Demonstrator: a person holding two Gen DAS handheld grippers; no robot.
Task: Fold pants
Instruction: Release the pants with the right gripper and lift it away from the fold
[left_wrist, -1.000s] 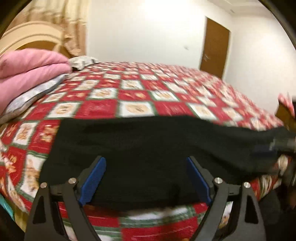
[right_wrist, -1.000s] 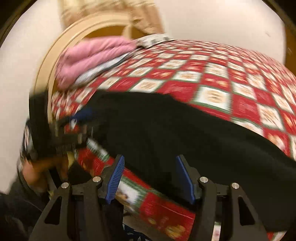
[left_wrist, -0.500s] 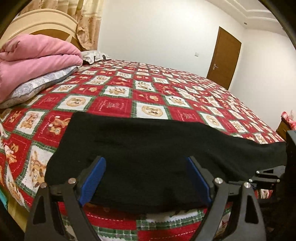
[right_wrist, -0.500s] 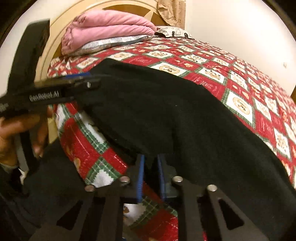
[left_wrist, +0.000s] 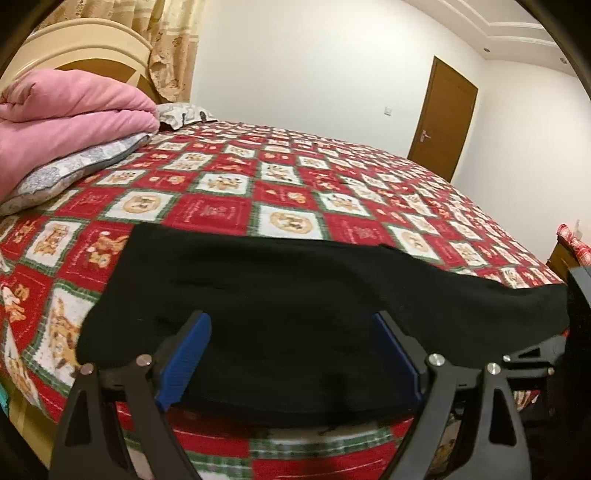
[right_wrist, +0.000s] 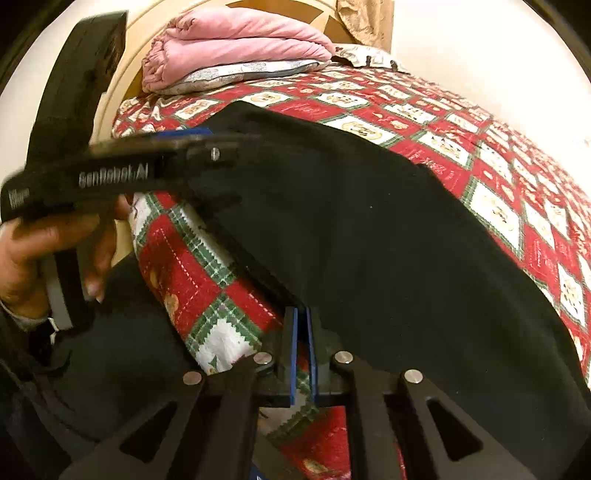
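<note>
The black pants (left_wrist: 295, 295) lie stretched along the near edge of the bed, on the red checked quilt (left_wrist: 280, 192). My left gripper (left_wrist: 291, 332) is open, its blue pads either side of the pants' near hem, holding nothing. My right gripper (right_wrist: 301, 325) has its blue pads almost together at the pants' (right_wrist: 369, 229) lower edge over the bed side; whether cloth is pinched between them is hidden. The left gripper's body (right_wrist: 110, 173) and the hand holding it show in the right wrist view. The right gripper's black frame (left_wrist: 535, 358) shows at the pants' right end.
A folded pink blanket (left_wrist: 62, 122) rests on a grey pillow (left_wrist: 74, 170) by the cream headboard (left_wrist: 74, 55) at the left. A brown door (left_wrist: 443, 118) stands in the far wall. A small red-covered stand (left_wrist: 572, 247) is at the right.
My right gripper has gone from wide open to nearly shut at the pants' lower edge. My left gripper stays open and has steadied over the near hem.
</note>
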